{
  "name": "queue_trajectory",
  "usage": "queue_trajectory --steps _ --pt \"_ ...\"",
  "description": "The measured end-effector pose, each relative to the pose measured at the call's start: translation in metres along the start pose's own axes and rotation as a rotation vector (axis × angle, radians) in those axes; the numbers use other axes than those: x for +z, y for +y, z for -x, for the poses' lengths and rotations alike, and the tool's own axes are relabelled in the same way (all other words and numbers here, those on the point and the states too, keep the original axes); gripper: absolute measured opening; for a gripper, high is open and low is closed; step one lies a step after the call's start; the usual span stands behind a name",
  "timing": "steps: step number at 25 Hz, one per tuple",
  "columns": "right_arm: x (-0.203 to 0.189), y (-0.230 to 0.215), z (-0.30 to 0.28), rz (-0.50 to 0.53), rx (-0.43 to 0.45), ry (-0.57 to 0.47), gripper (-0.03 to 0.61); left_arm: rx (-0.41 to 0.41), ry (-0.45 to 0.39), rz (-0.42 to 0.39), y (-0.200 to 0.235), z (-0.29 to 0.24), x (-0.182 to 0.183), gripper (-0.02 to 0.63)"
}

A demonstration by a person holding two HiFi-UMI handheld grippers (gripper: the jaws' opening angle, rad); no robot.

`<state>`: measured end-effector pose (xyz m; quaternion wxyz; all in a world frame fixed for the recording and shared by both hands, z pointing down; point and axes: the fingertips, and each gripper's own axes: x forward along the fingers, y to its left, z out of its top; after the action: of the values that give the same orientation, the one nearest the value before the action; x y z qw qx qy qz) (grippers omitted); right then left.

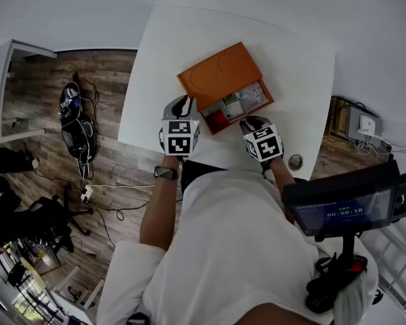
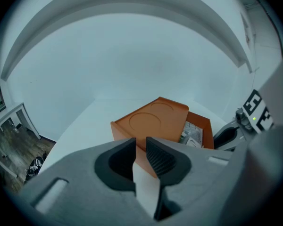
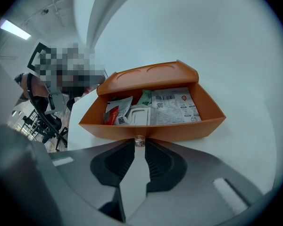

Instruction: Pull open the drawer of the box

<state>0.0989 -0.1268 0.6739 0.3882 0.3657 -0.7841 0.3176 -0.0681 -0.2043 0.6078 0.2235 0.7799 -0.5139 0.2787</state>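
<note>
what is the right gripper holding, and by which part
The orange drawer, by the small knob on its front, pinched in the right gripper.

Timer 00:00:10 on the dark screen (image 1: 340, 210); packet print illegible.

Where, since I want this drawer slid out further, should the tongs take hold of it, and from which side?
Grip the small knob centred on the drawer front, coming straight from the front. That wall is flat, and the knob is its only protruding part; the right tongs are closed on it this way.
</note>
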Motion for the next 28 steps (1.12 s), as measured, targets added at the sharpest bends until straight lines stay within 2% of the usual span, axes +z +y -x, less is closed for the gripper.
queue_trajectory --steps 28 --pt "-0.023 -0.005 0.005 -0.011 -0.014 0.032 0.072 0.001 -0.001 -0.006 0.001 -0.006 0.001 0.074"
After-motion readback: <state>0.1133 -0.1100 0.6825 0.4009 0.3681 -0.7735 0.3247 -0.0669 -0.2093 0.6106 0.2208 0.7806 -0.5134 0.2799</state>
